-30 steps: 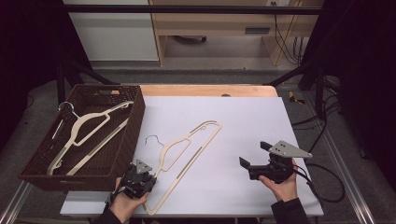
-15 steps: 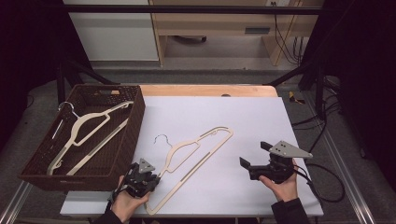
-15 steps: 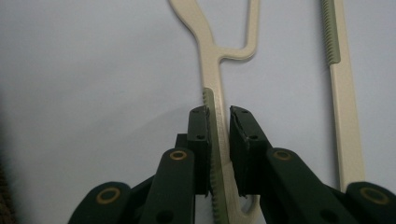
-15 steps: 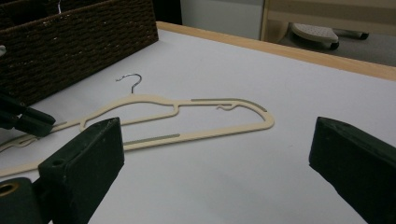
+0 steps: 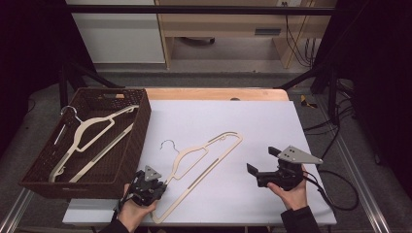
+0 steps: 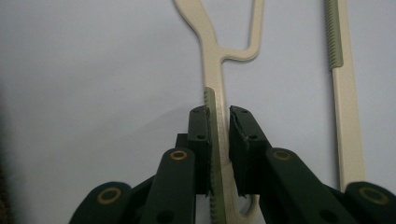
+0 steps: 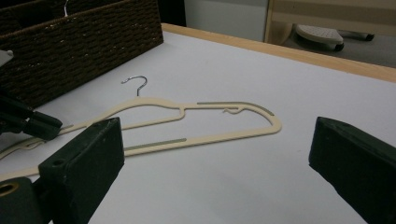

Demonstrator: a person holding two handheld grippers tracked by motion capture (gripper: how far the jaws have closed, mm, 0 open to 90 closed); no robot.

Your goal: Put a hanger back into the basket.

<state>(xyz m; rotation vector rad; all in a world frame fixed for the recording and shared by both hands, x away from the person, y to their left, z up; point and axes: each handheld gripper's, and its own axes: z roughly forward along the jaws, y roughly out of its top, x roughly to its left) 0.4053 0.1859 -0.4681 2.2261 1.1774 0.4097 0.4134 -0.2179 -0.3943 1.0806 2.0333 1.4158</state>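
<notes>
Two black jaws of the left gripper (image 6: 218,135) are pressing in on the lower shoulder arm of a cream hanger (image 6: 215,70), the ribbed strip of that arm sitting between the pads. In the high view the left gripper (image 5: 148,184) is sitting at the near-left part of the white counter (image 5: 272,121), held by the person's left hand (image 5: 133,211), and the hanger (image 5: 204,160) is lying flat and slanting away toward the middle of the counter, its metal hook (image 5: 167,144) pointing toward the far left. The right gripper (image 5: 267,167) is hovering over the near-right part of the counter in the person's right hand (image 5: 290,191), well apart from the hanger, with its jaws standing wide and holding nothing; in the right gripper view the hanger (image 7: 187,126) is lying beyond the gap between them. A brown woven basket (image 5: 138,141) is standing on the left side of the counter, just beside the left gripper, and a second cream hanger (image 5: 92,138) is lying slanted inside it. A cable (image 5: 340,187) is trailing from the right gripper over the counter's right edge
</notes>
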